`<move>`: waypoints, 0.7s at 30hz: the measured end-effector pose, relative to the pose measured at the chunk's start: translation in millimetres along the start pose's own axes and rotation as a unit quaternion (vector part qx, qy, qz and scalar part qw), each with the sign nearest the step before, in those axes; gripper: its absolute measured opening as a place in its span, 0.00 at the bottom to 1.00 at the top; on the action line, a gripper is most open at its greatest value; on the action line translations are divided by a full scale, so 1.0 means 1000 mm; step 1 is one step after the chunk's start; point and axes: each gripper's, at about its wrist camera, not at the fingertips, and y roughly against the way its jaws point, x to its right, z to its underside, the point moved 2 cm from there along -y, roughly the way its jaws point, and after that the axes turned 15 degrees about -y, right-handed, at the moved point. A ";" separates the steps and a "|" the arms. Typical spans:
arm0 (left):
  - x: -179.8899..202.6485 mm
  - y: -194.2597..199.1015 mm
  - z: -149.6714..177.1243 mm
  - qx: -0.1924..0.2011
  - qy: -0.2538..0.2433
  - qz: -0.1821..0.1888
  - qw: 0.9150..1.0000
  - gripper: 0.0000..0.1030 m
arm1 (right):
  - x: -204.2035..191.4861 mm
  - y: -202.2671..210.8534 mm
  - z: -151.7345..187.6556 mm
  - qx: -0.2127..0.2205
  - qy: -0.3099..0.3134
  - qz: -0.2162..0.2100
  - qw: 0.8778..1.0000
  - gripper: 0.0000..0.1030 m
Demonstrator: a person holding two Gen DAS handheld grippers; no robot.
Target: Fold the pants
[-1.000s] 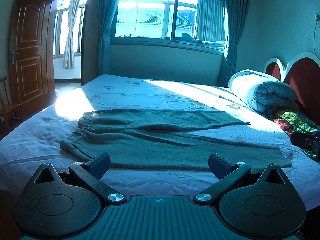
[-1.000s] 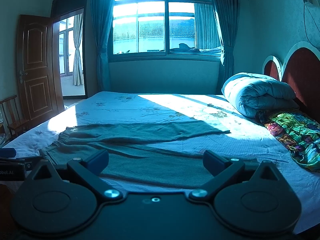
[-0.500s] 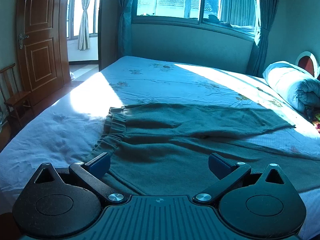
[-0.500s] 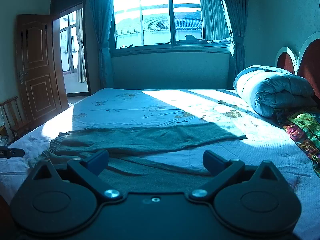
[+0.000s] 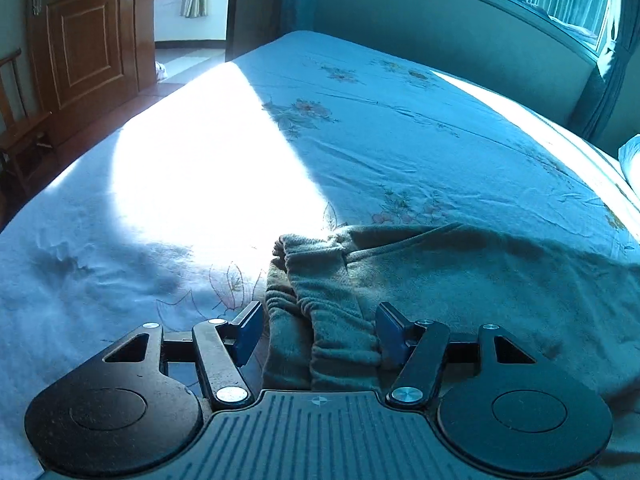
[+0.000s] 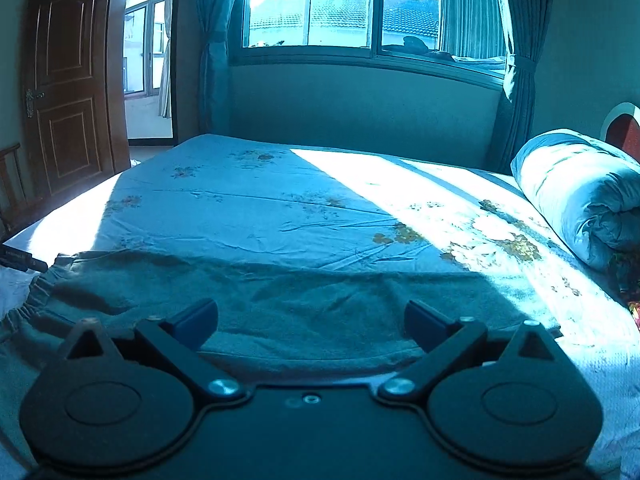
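Grey-green pants [image 6: 300,296] lie flat across the bed, with the elastic waistband [image 5: 320,280] bunched at their left end. My left gripper [image 5: 319,332] is low over that end. Its jaws are closing with the gathered waistband between the blue pads [image 5: 248,334], and the cloth does not look pinched. In the right wrist view my right gripper [image 6: 312,320] stands open just above the middle of the pants, with nothing gripped. The far leg's hem lies to the right of it. The near edge of the pants is hidden under both gripper bodies.
The bed has a pale floral sheet [image 5: 360,120] with bright sun patches. A rolled quilt [image 6: 580,192] lies at the right by the headboard [image 6: 624,128]. A wooden door [image 5: 88,32] and chair [image 5: 20,120] stand to the left, beyond the bed's edge.
My left gripper swept left along the pants, dropped to the waistband, and its jaws narrowed around it. My right gripper moved in closer over the pants, still open.
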 end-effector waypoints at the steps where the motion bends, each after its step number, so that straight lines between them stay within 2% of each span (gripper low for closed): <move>1: -0.004 -0.016 -0.005 -0.010 0.001 0.003 1.000 0.61 | 0.000 -0.015 -0.003 -0.007 0.000 0.003 1.000 0.91; 7: -0.016 -0.082 -0.018 -0.035 -0.001 0.048 0.998 0.61 | -0.003 -0.083 -0.017 -0.035 -0.022 -0.016 0.999 0.91; 11: -0.007 -0.098 -0.021 -0.018 -0.024 0.053 0.998 0.60 | -0.006 -0.119 -0.014 -0.061 -0.026 -0.024 0.997 0.91; 12: -0.004 -0.098 -0.021 -0.012 -0.027 0.054 0.998 0.44 | -0.006 -0.126 -0.012 -0.069 -0.027 -0.026 0.997 0.91; 13: -0.003 -0.096 -0.022 0.001 -0.019 0.083 0.996 0.20 | -0.007 -0.136 -0.012 -0.077 -0.024 -0.026 0.996 0.91; 14: 0.001 -0.091 -0.023 0.012 -0.016 0.083 0.996 0.20 | -0.008 -0.145 -0.013 -0.085 -0.020 -0.030 0.996 0.91; 17: 0.011 -0.074 -0.026 0.050 -0.050 0.075 0.995 0.19 | -0.015 -0.165 -0.017 -0.092 0.013 -0.064 0.994 0.91; 21: -0.003 -0.048 -0.031 0.088 -0.041 0.090 0.991 0.19 | -0.024 -0.205 -0.025 -0.101 0.074 -0.092 0.988 0.90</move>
